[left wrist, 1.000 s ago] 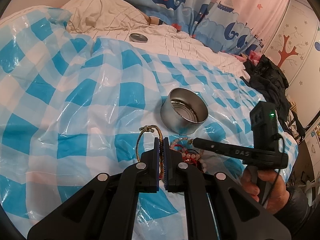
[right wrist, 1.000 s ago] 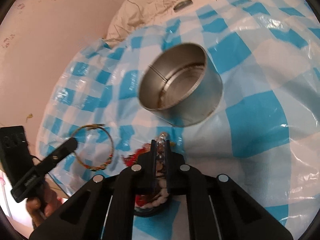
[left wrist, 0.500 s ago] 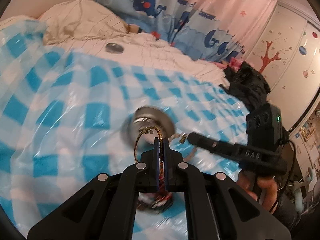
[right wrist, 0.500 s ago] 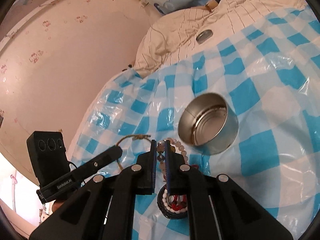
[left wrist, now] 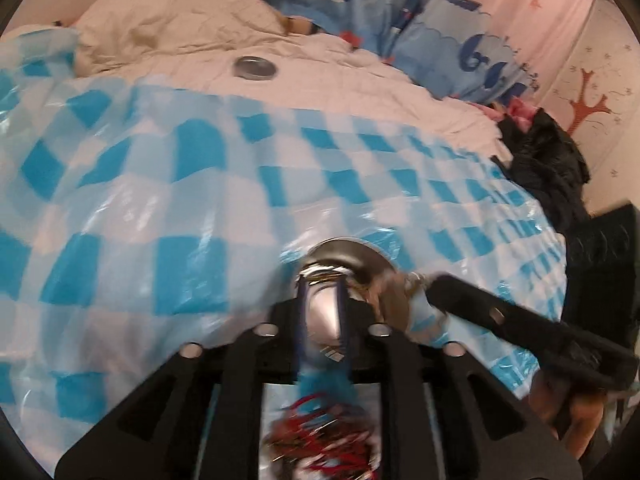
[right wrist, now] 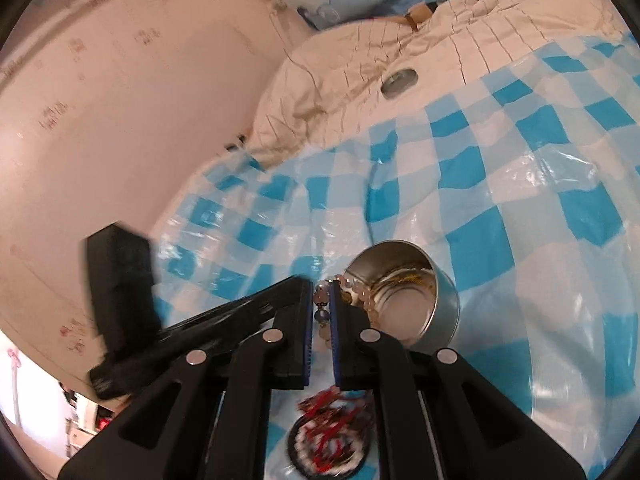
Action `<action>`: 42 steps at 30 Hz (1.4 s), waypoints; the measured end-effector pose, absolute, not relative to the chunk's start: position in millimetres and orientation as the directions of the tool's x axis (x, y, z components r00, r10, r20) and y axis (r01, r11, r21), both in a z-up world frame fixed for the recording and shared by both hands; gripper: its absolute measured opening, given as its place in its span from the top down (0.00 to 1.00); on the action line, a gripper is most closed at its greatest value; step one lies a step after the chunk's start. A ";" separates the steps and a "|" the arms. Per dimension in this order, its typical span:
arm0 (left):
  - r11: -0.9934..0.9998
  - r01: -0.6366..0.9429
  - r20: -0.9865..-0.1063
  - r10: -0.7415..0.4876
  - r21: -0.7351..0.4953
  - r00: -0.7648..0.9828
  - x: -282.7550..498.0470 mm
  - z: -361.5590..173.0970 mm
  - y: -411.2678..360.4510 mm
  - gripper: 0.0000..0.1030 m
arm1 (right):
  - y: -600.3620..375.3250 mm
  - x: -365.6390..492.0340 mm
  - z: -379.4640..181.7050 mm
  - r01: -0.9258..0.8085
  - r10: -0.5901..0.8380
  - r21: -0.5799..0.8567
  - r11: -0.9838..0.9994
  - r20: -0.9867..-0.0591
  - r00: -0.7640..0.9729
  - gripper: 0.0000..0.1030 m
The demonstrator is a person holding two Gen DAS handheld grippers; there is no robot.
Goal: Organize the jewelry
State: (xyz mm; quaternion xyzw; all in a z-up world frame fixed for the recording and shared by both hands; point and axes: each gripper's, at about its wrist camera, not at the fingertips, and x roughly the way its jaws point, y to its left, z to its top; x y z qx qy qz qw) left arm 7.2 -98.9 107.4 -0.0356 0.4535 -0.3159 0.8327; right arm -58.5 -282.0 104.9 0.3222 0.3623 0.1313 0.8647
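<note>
A round metal tin (right wrist: 416,304) stands on the blue-checked plastic sheet (right wrist: 520,200). A gold braided bracelet (right wrist: 408,280) lies inside the tin. My right gripper (right wrist: 323,304) is shut on a pale beaded bracelet (right wrist: 360,292), which hangs over the tin's near rim. My left gripper (left wrist: 322,308) is open and empty right over the tin (left wrist: 344,264); this view is blurred. A red, black and white bracelet heap (right wrist: 332,436) lies on the sheet below both grippers, and also shows in the left wrist view (left wrist: 320,440).
The tin's lid (left wrist: 255,67) lies far back on the cream quilt (left wrist: 180,28). Black clothing (left wrist: 548,168) is piled at the right bed edge. A whale-print curtain (left wrist: 440,20) hangs behind. A pink wall (right wrist: 100,100) runs along the left.
Both grippers lifted off the sheet and moved to the tin. My left gripper opened and the gold braided bracelet dropped into the tin. The right carried the beaded bracelet to the tin's rim.
</note>
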 end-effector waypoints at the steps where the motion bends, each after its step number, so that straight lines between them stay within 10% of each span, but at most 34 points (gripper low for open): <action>1: 0.804 0.489 -0.734 -0.550 -0.338 0.398 6.3 107.5 -93.1 0.72 | -279.2 -53.2 101.5 0.021 0.443 0.629 0.777 -0.570 0.692 0.70; 12: 0.892 0.418 -0.719 -0.404 -0.172 0.566 -65.0 121.9 -40.7 0.30 | -286.4 -128.0 107.8 0.217 0.128 0.409 0.886 -0.667 0.734 0.27; 18: 0.898 0.425 -0.664 -0.387 -0.114 0.640 -86.6 142.7 -42.6 0.19 | -271.1 -173.8 102.3 0.259 0.043 0.324 0.910 -0.696 0.717 0.20; 42: 0.900 0.413 -0.656 -0.396 -0.138 0.643 -93.1 144.7 -44.8 0.11 | -231.9 -167.7 87.1 0.264 0.009 0.292 0.919 -0.686 0.728 0.09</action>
